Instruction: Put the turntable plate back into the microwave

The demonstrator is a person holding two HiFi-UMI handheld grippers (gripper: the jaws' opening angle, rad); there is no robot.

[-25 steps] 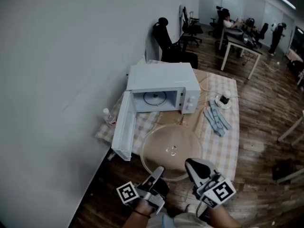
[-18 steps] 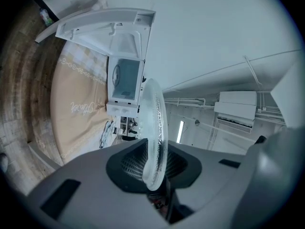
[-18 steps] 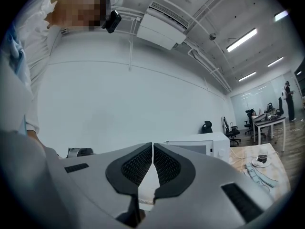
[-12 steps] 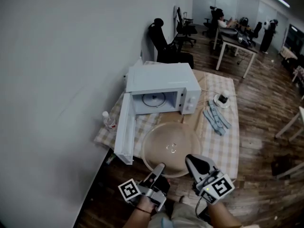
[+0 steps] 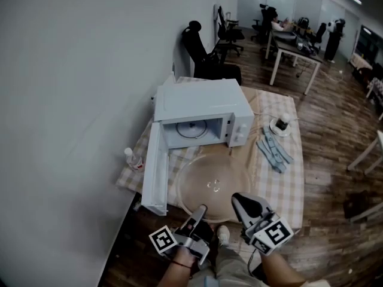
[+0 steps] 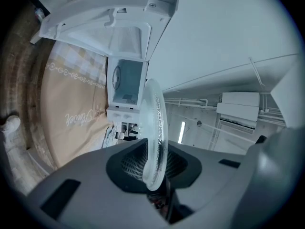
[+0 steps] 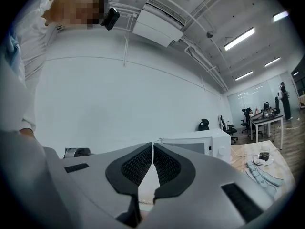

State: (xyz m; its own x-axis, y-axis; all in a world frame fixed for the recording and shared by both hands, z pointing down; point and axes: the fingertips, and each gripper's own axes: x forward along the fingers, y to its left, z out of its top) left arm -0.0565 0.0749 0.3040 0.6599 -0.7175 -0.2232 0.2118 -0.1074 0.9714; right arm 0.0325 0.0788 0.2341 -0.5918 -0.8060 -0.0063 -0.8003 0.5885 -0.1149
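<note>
Plate (image 5: 212, 181): glass, rim clamped by left hand-held gripper (image 6: 153, 163); right hand-held gripper (image 7: 152, 163) closed, empty, beside rim. Risk: one-sided grip slips, plate tilts, strikes microwave door (image 5: 153, 172).

The head view looks steeply down from behind the jaws. Each gripper view sits close behind its own jaws. All show the microwave (image 5: 200, 100) ahead.

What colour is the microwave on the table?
The microwave is white. The head view shows it best.
</note>
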